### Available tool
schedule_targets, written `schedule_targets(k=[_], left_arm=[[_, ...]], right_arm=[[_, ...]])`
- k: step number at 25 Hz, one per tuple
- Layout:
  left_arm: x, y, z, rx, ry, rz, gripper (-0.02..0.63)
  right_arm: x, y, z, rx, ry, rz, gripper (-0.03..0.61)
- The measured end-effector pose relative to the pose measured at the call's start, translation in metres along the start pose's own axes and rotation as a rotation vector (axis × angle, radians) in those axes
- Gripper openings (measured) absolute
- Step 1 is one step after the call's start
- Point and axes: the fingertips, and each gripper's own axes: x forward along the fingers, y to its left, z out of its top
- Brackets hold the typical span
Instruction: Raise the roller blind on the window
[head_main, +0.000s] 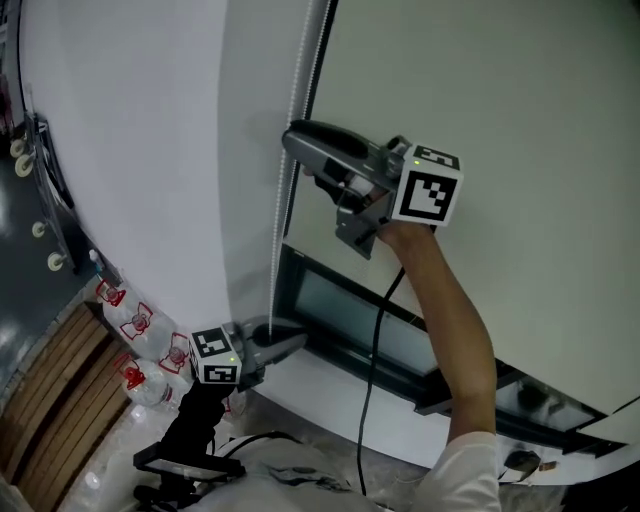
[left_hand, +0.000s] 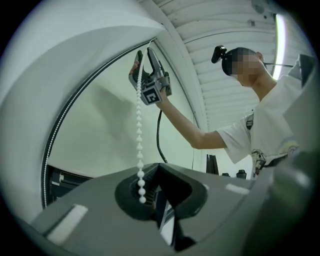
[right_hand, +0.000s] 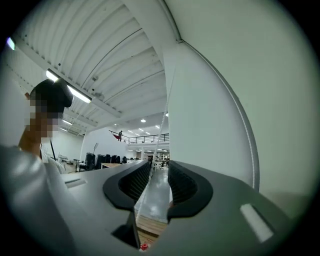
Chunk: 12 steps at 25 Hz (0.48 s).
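Observation:
A white bead chain (head_main: 277, 215) hangs down the left edge of the pale roller blind (head_main: 500, 110), which covers most of the window. Dark glass (head_main: 365, 322) shows below the blind's bottom edge. My right gripper (head_main: 292, 140) is raised high beside the chain. In the right gripper view its jaws (right_hand: 159, 182) stand open, and the thin chain (right_hand: 167, 110) runs through the gap untouched. My left gripper (head_main: 298, 342) is low, near the sill. In the left gripper view the chain (left_hand: 139, 125) drops straight into the jaws (left_hand: 150, 192), which are shut on it.
A white wall panel (head_main: 150, 150) stands left of the chain. Several plastic bottles with red labels (head_main: 140, 335) lie below it, next to wooden slats (head_main: 50, 395). The white sill (head_main: 340, 400) runs under the window. A black cable (head_main: 372, 345) hangs from the right gripper.

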Motion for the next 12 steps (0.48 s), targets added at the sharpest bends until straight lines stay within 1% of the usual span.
schedule_targets(k=[3, 5, 6, 8, 12], left_arm=[[0.005, 0.001, 0.011, 0.002, -0.004, -0.001, -0.002], [0.004, 0.002, 0.010, -0.001, -0.005, 0.003, -0.002], [0.002, 0.002, 0.006, -0.003, -0.004, 0.004, -0.002], [-0.002, 0.002, -0.003, -0.002, -0.002, 0.002, -0.002], [-0.004, 0.002, -0.007, -0.003, 0.002, 0.001, -0.002]], right_arm=[[0.005, -0.011, 0.042, -0.030, -0.010, -0.004, 0.117], [0.005, -0.012, 0.058, -0.047, -0.022, -0.006, 0.100], [0.004, -0.011, 0.061, -0.056, -0.030, -0.009, 0.082], [0.004, -0.009, 0.062, -0.063, -0.044, -0.014, 0.027], [0.005, -0.004, 0.062, -0.043, -0.051, -0.001, 0.017]])
